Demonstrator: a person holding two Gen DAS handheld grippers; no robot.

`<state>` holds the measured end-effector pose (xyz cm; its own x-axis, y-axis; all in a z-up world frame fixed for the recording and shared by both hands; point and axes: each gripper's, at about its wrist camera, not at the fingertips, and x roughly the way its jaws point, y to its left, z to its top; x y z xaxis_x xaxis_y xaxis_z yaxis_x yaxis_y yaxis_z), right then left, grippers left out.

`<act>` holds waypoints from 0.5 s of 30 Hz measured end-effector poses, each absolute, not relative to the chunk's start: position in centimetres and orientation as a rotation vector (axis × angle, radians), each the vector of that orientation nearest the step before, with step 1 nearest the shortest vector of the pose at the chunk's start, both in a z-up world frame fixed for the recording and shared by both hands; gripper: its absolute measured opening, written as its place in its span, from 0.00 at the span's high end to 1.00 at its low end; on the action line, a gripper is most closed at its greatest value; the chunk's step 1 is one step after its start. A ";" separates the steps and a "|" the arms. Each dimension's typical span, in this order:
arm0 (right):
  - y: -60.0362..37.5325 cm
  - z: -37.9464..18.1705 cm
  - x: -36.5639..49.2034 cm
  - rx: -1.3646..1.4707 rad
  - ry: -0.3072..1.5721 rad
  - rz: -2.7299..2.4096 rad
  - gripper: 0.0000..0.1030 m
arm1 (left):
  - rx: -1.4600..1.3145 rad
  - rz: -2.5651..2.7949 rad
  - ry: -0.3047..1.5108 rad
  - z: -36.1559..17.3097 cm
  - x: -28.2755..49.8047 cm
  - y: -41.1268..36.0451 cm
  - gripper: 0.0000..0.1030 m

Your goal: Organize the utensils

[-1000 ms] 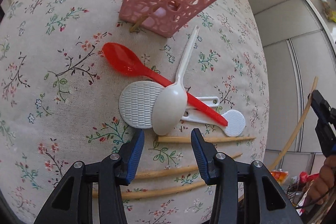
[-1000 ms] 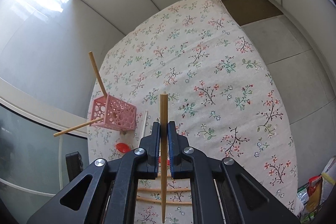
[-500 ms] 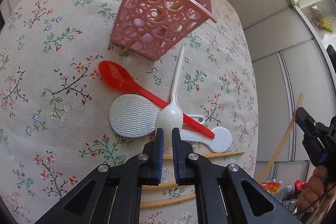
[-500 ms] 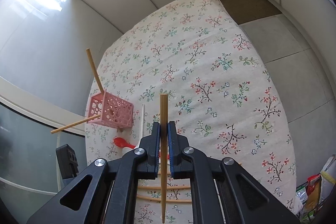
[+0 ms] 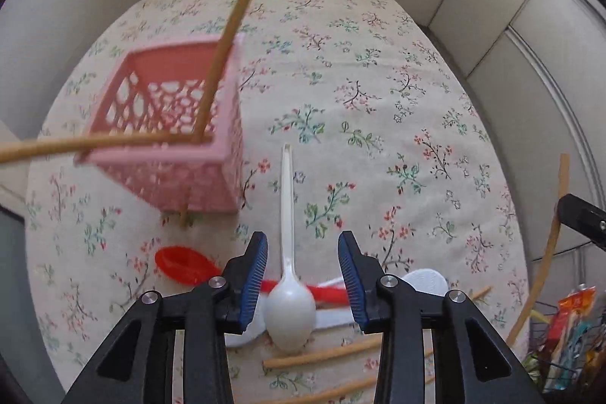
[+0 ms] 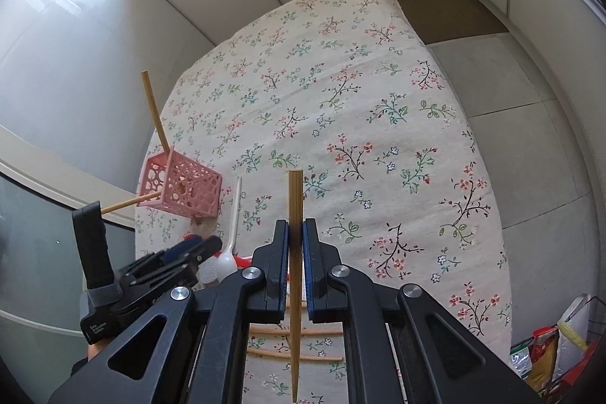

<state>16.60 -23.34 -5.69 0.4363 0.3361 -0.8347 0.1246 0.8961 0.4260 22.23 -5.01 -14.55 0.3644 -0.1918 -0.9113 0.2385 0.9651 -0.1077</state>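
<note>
My left gripper (image 5: 302, 258) is open, its jaws on either side of a white plastic spoon (image 5: 288, 290) that lies on the floral cloth. A red spoon (image 5: 185, 265) and white rice paddles (image 5: 422, 281) lie under it. A pink lattice basket (image 5: 170, 131) with two chopsticks (image 5: 235, 14) in it stands to the left. My right gripper (image 6: 295, 241) is shut on a wooden chopstick (image 6: 295, 199), held high above the table. The basket (image 6: 181, 186) and the left gripper (image 6: 189, 248) show at its lower left.
Several loose chopsticks (image 5: 322, 358) lie near the table's front edge, also below the right gripper (image 6: 295, 332). The floral tablecloth (image 6: 360, 124) stretches far and right. Grey wall panels (image 5: 473, 6) surround the table. Snack packets (image 6: 549, 351) sit on the floor at right.
My left gripper, open one second ago, shut half a second ago and is open again now, tilted up and closer over the white spoon. The right gripper has risen slightly with its chopstick.
</note>
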 end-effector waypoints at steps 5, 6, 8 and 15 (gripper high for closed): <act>-24.9 -6.1 16.6 0.482 1.129 0.124 0.93 | 0.188 -0.196 1.180 -16.5 25.6 -8.4 0.67; -25.2 -6.2 16.6 0.483 1.131 0.123 0.93 | 0.204 -0.181 1.192 -17.0 26.1 -9.0 0.68; -25.7 -6.2 16.5 0.485 1.133 0.125 0.93 | 0.210 -0.154 1.224 -18.1 27.2 -9.5 0.69; -26.6 -6.2 16.5 0.501 1.127 0.135 0.93 | 0.232 -0.129 1.239 -18.3 28.7 -10.2 0.69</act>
